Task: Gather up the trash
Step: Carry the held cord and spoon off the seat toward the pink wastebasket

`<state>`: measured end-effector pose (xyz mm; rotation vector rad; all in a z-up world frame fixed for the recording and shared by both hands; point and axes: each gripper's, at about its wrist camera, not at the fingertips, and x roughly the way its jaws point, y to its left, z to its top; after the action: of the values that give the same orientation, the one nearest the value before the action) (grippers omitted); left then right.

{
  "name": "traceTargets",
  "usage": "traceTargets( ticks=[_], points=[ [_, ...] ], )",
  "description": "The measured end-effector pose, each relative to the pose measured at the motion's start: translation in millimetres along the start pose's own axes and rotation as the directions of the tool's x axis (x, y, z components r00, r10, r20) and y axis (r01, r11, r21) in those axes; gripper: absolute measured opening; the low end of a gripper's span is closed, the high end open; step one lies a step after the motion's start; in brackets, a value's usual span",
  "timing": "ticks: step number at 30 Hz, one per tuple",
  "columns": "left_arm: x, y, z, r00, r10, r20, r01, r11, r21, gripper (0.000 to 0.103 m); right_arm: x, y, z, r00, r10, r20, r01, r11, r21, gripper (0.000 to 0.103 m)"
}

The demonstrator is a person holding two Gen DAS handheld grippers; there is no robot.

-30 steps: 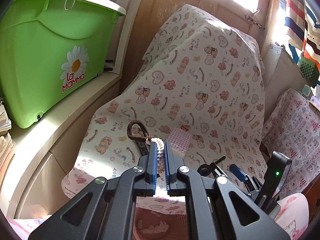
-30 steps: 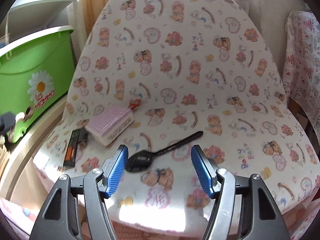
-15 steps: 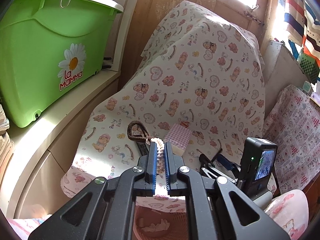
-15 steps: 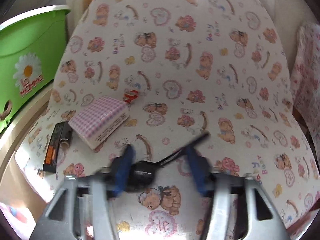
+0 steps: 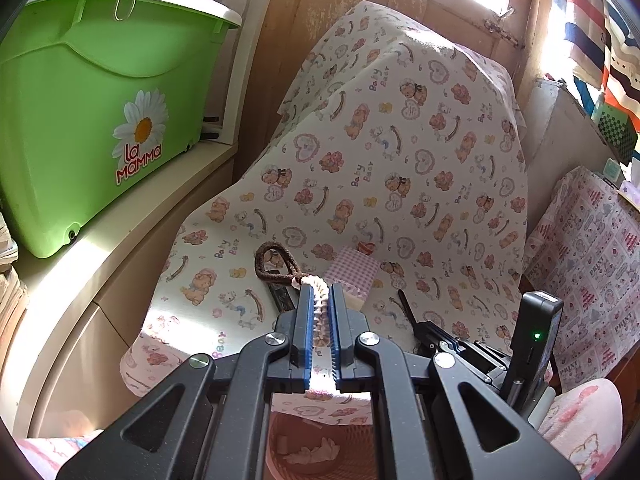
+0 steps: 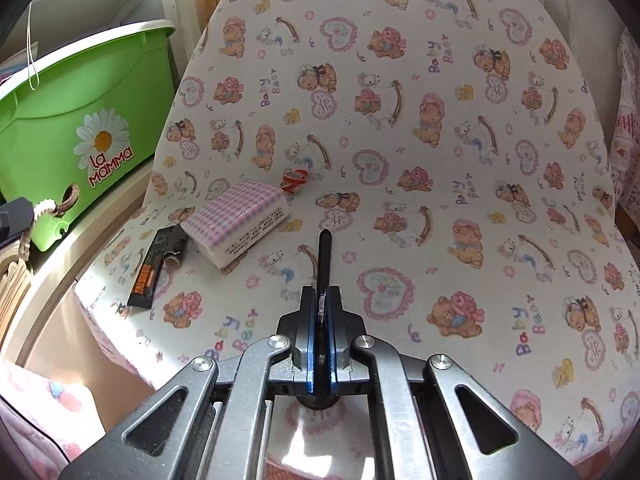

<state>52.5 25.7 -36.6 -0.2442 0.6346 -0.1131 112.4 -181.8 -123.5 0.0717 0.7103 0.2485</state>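
Note:
My right gripper (image 6: 322,293) is shut on a black plastic spoon (image 6: 324,256), whose handle sticks out ahead over the bear-print cloth (image 6: 400,120). On the cloth to the left lie a pink-checked tissue pack (image 6: 236,220), a black and orange wrapper (image 6: 152,270) and a small red scrap (image 6: 294,180). My left gripper (image 5: 320,292) is shut on the braided cream and brown handle (image 5: 276,266) of a pink woven basket (image 5: 280,436), which hangs below it with some pale scraps inside.
A green lidded box (image 5: 92,112) with a daisy logo stands on the cream shelf (image 5: 80,264) at the left. A second patterned cloth (image 5: 588,240) covers furniture at the right. Striped fabric (image 5: 592,20) hangs at the top right by the bright window.
The right gripper's jaws went from wide apart around the spoon's bowl to closed on it, and the spoon's handle swung from pointing right to pointing straight ahead. The left gripper kept still.

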Motion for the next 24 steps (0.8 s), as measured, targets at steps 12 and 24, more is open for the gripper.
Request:
traceTargets(
  ticks=[12, 24],
  points=[
    [-2.8, -10.0, -2.1, 1.0, -0.017, -0.006, 0.017, 0.999, 0.04, 0.007, -44.0, 5.6, 11.7, 0.996, 0.005, 0.091, -0.003, 1.0, -0.022, 0.001],
    [-1.7, -11.6, -7.6, 1.0, -0.022, -0.021, 0.023, 0.999, 0.041, 0.007, -12.8, 13.4, 4.9, 1.0, 0.007, -0.021, -0.01, 0.994, -0.112, 0.009]
  ],
)
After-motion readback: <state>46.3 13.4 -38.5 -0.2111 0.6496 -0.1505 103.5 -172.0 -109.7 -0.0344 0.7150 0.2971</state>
